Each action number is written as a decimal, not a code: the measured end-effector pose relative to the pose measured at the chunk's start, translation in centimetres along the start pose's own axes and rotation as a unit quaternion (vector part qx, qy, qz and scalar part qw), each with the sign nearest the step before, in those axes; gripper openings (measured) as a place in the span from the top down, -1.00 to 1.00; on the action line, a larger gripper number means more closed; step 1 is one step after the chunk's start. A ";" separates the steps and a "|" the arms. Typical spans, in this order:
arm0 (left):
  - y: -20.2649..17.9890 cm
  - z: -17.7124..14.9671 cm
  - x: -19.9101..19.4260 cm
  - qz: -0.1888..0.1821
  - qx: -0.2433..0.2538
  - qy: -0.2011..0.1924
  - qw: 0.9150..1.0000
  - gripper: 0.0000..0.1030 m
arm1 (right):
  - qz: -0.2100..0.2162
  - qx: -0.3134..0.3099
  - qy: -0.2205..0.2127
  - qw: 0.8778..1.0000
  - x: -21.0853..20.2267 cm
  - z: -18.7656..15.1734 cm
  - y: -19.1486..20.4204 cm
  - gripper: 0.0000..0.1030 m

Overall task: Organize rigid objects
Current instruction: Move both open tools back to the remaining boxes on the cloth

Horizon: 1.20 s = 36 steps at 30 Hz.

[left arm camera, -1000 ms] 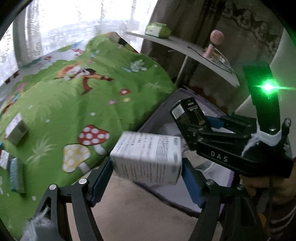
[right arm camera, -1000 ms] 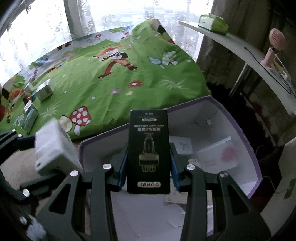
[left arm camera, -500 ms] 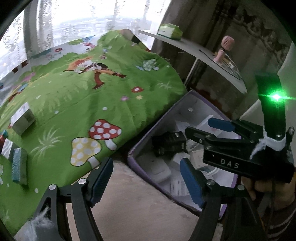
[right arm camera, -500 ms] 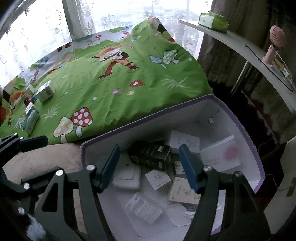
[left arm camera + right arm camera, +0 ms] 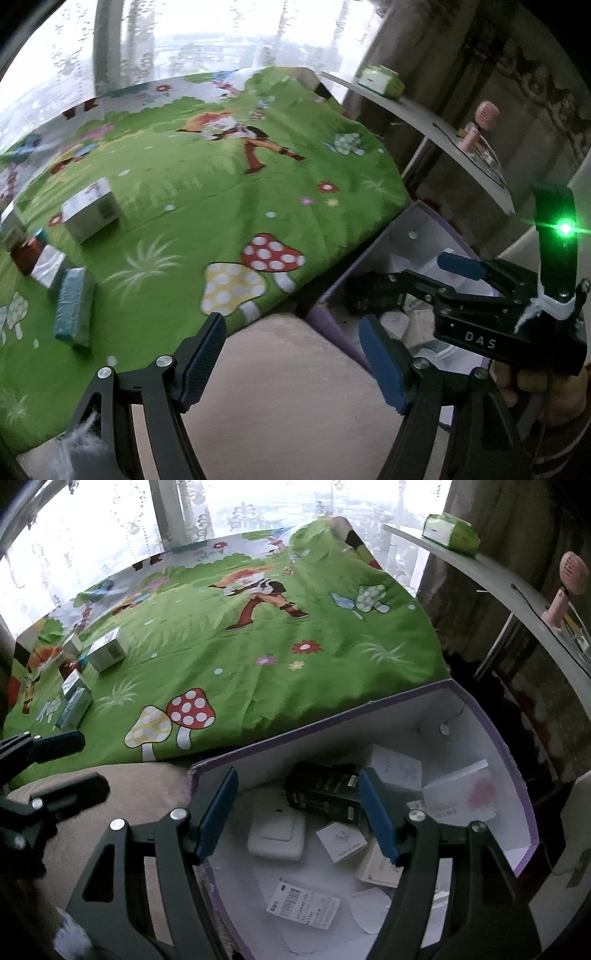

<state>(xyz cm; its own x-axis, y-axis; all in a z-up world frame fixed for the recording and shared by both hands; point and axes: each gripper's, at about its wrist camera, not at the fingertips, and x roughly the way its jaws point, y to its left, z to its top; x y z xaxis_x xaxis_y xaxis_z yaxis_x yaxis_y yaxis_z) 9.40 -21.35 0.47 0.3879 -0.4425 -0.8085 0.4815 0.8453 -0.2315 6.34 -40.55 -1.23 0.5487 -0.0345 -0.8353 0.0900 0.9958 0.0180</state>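
Observation:
A purple-edged white box (image 5: pixel 515 771) stands open beside the bed and holds several small packages, among them a black box (image 5: pixel 325 794) and a flat white box (image 5: pixel 276 837). My right gripper (image 5: pixel 297 816) is open and empty above the box; it also shows in the left wrist view (image 5: pixel 424 295). My left gripper (image 5: pixel 291 360) is open and empty over the beige floor by the bed's corner. On the green bedspread, far left, lie a white box (image 5: pixel 90 208), a teal box (image 5: pixel 74 308) and other small boxes (image 5: pixel 44 264).
The green cartoon bedspread (image 5: pixel 258 646) covers the bed in front of a bright window. A grey shelf (image 5: pixel 498 579) at the right carries a green tissue pack (image 5: pixel 450 535) and a pink fan (image 5: pixel 565 587). Beige floor (image 5: pixel 288 406) lies between bed and box.
A second ago my left gripper held a white box and my right held the black box. Both opened and the boxes now lie in the purple-edged box. My left gripper has swung left toward the bed.

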 end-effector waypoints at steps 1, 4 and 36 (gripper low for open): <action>0.5 -0.1 -0.2 0.003 -0.005 -0.002 1.000 -0.46 | 0.000 -0.001 0.000 1.000 0.1 0.1 0.2 -0.39; 2.0 -0.3 -0.6 0.012 -0.018 -0.004 1.000 -0.46 | 0.002 -0.005 0.002 1.000 0.2 0.2 0.6 -0.40; 16.5 -1.8 -2.4 0.111 -0.129 0.001 0.985 -0.45 | 0.073 -0.093 0.005 0.993 3.5 4.2 11.1 -0.50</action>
<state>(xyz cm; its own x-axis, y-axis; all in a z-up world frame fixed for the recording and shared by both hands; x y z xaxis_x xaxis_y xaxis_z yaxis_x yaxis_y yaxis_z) 15.02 -5.78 -2.36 0.4587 -0.2385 -0.8560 0.1695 0.9691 -0.1792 12.80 -29.98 -1.66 0.5370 0.1117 -0.8361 -0.1463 0.9885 0.0381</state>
